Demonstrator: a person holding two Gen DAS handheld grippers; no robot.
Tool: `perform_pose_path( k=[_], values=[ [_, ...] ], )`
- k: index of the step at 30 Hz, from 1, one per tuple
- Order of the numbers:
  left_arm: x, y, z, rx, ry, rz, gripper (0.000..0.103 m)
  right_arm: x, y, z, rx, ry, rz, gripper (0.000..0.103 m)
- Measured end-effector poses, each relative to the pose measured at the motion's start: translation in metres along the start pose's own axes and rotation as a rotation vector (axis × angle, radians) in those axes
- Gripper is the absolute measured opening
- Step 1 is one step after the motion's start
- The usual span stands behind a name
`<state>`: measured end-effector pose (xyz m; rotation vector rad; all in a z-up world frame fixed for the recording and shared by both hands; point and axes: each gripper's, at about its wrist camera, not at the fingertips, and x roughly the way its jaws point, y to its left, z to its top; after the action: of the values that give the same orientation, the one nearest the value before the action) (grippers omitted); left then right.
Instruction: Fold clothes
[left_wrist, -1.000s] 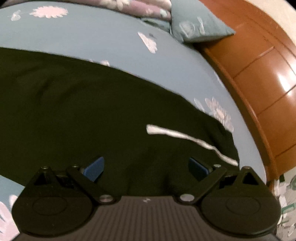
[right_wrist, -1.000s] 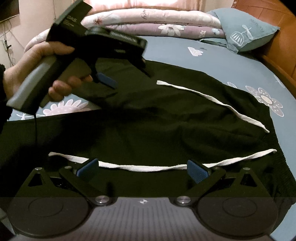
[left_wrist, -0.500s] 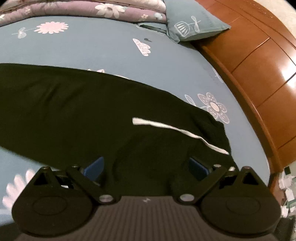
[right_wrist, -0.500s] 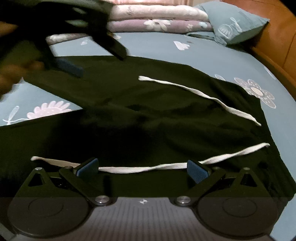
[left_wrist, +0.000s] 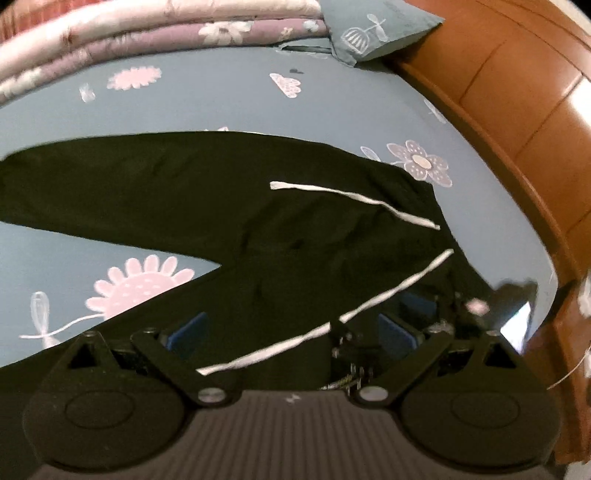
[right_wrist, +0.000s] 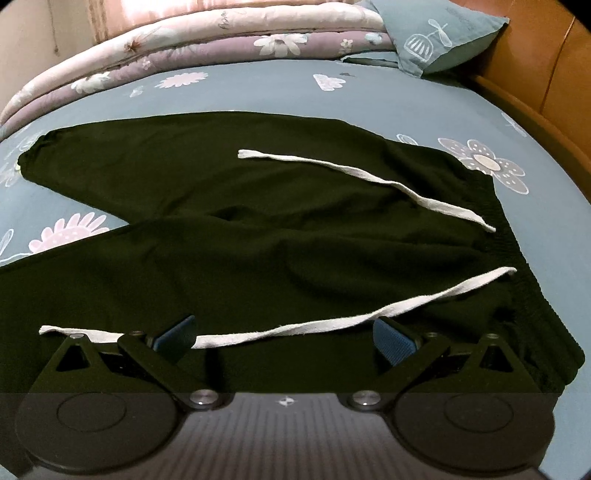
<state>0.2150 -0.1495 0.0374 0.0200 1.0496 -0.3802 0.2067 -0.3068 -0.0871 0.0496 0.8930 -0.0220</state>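
Black trousers (right_wrist: 295, 251) lie flat on the blue flowered bed sheet (right_wrist: 369, 96), their elastic waistband (right_wrist: 517, 251) at the right and both legs spread out to the left. Two white drawstrings rest on top, a far one (right_wrist: 369, 179) and a near one (right_wrist: 314, 325). My right gripper (right_wrist: 284, 336) hovers open just over the near drawstring, holding nothing. In the left wrist view the trousers (left_wrist: 184, 184) and the near drawstring (left_wrist: 388, 293) lie ahead of my left gripper (left_wrist: 291, 328), which is open and empty above the near leg.
Folded floral quilts (right_wrist: 221, 40) are stacked along the far side of the bed, with a teal pillow (right_wrist: 443, 37) at the far right. A wooden headboard (left_wrist: 517, 110) borders the bed on the right. A dark blurred shape (left_wrist: 509, 295) sits by the waistband.
The left gripper and the hand holding it have pulled back out of the right wrist view. The left view now takes in both legs and both drawstrings. The right gripper stayed over the near drawstring.
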Motion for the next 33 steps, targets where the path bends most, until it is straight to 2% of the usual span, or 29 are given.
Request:
perform_pose_path(
  k=[6, 15, 19, 33],
  values=[
    [0.001, -0.014, -0.029, 0.046, 0.003, 0.065, 0.098, 0.004, -0.007, -0.003, 0.032, 0.025, -0.025, 0.103],
    [0.052, -0.007, -0.06, 0.032, 0.003, 0.12, 0.098, 0.004, -0.013, -0.017, -0.005, 0.031, -0.109, 0.103],
    [0.074, -0.005, -0.073, 0.024, 0.002, 0.144, 0.098, 0.004, -0.011, -0.021, -0.037, 0.034, -0.115, 0.103],
    [0.074, -0.002, -0.102, -0.058, -0.02, 0.177, 0.098, 0.002, -0.004, -0.02, -0.088, 0.02, -0.119, 0.103]
  ],
)
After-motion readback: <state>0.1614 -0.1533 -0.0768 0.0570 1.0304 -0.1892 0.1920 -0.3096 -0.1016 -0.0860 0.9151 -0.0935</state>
